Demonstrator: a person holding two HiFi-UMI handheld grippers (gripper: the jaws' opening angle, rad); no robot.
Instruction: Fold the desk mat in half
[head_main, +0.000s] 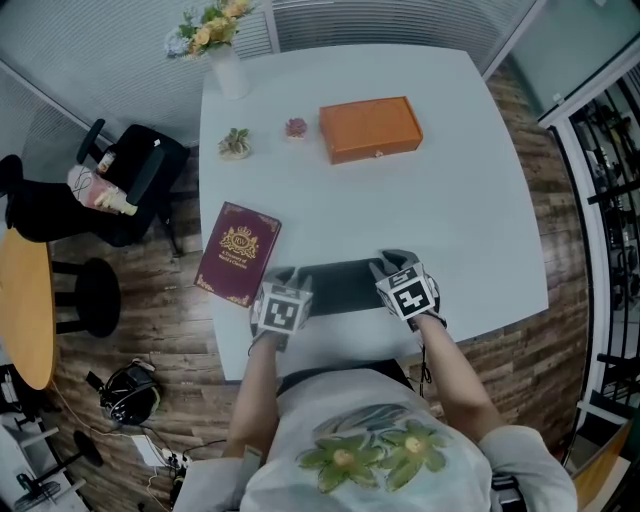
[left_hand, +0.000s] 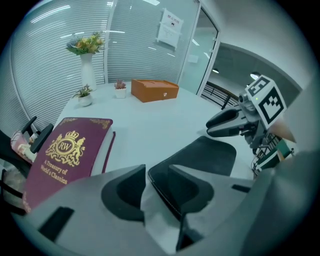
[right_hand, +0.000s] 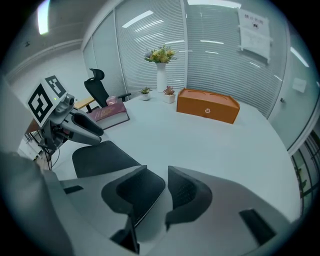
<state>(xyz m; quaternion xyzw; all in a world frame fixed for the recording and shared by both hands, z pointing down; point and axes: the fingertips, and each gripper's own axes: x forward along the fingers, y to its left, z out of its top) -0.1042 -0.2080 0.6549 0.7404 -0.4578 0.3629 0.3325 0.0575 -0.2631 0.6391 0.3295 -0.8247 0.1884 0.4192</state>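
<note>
- black desk mat (head_main: 340, 287) seems already doubled at the tabletop's (head_main: 450, 200) 6 o'clock edge.
- left gripper (left_hand: 157, 182) and right gripper (right_hand: 165, 186) both released around its corners; next, draw them clear.

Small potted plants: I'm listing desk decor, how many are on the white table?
2. A small green potted plant stands near the white flower vase; a small pink potted plant left of the orange rectangular box. None seems hidden.
</note>
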